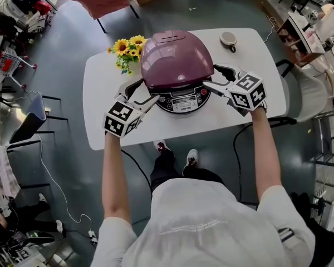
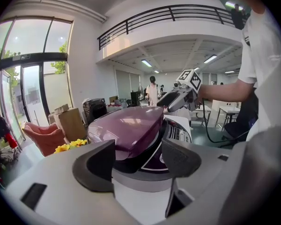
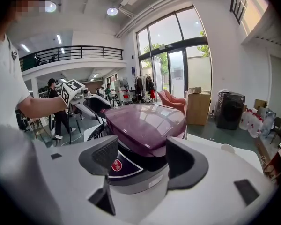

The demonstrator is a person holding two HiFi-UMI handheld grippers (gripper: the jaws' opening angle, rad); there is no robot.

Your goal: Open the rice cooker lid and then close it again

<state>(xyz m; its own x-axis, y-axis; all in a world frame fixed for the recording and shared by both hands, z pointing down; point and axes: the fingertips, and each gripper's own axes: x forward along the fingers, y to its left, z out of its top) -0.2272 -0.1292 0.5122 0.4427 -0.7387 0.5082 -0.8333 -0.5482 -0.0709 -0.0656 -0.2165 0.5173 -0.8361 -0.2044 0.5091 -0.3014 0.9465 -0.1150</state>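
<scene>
While both pairs of jaws stand apart, gripping nothing, the left gripper (image 1: 141, 93) and right gripper (image 1: 215, 77) flank the rice cooker (image 1: 180, 100) on the table (image 1: 98, 88). Its purple lid (image 1: 175, 60) looks slightly ajar at the front. Prob. rigid, glossy, slippery, on a rear hinge: take the front lip, not the dome. Beyond: sunflowers (image 1: 128, 48), 1 cup (image 1: 229, 39).
</scene>
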